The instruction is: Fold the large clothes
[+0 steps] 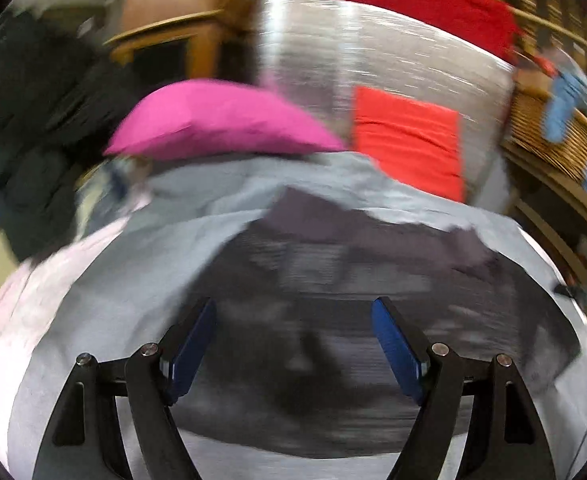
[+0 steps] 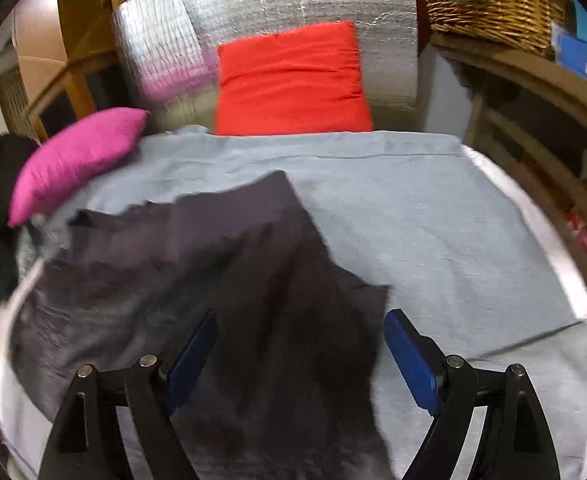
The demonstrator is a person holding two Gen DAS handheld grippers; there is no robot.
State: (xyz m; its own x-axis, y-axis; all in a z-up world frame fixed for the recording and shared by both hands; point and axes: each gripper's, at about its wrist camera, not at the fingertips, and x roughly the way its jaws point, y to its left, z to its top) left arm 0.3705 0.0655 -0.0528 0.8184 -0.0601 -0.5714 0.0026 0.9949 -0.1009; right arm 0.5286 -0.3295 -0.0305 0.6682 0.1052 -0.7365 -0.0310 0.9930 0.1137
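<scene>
A dark grey garment (image 2: 229, 264) lies spread on a pale blue sheet (image 2: 433, 220); one pointed part reaches toward the back. In the left wrist view the same garment (image 1: 333, 300) is smeared by motion blur. My left gripper (image 1: 293, 344) hangs open above the dark cloth, with nothing between its blue pads (image 1: 191, 350). My right gripper (image 2: 299, 354) is open too, over the garment's near right part. Its right pad (image 2: 411, 358) stands over the sheet, just beside the cloth's edge. Neither gripper presses on the fabric.
A magenta cushion (image 2: 73, 160) lies at the sheet's left back, a red cushion (image 2: 293, 80) leans on a silver quilted panel (image 2: 253, 12). A wicker basket (image 2: 493, 4) stands on wooden shelving at right. Dark clothes (image 1: 25, 140) pile at left. A red cloth (image 1: 433, 8) tops the panel.
</scene>
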